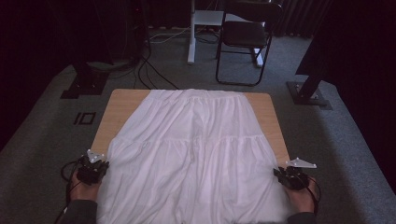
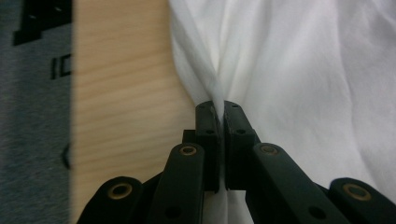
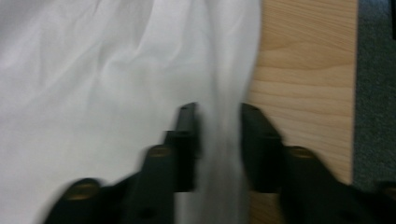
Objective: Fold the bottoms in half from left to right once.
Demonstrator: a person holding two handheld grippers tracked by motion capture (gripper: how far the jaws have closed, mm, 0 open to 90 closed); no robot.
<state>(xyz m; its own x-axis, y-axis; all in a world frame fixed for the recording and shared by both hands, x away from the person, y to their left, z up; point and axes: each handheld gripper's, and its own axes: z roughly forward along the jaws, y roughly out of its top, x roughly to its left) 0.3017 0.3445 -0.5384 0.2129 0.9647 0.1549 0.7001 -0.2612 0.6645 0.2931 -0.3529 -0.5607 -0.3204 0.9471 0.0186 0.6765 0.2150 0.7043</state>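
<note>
A white pleated skirt [image 1: 196,149] lies spread over a light wooden table [image 1: 122,105], with its wide hem towards me. At the skirt's near left edge, my left gripper [image 1: 103,165] is shut on a pinched fold. In the left gripper view the jaws [image 2: 218,106] stand pressed together on the white cloth [image 2: 289,70], beside bare wood [image 2: 126,84]. My right gripper [image 1: 279,173] is at the skirt's near right edge. Its view is blurred: the jaws [image 3: 218,112] stand apart, with the skirt's edge [image 3: 93,70] running between them, next to the table [image 3: 303,70].
Grey carpet surrounds the table. A black folding chair [image 1: 245,37] and a white desk leg [image 1: 191,42] stand beyond it. Cables [image 1: 149,70] trail over the floor at the back left. Black stand feet sit at the left [image 1: 84,84] and right [image 1: 310,93].
</note>
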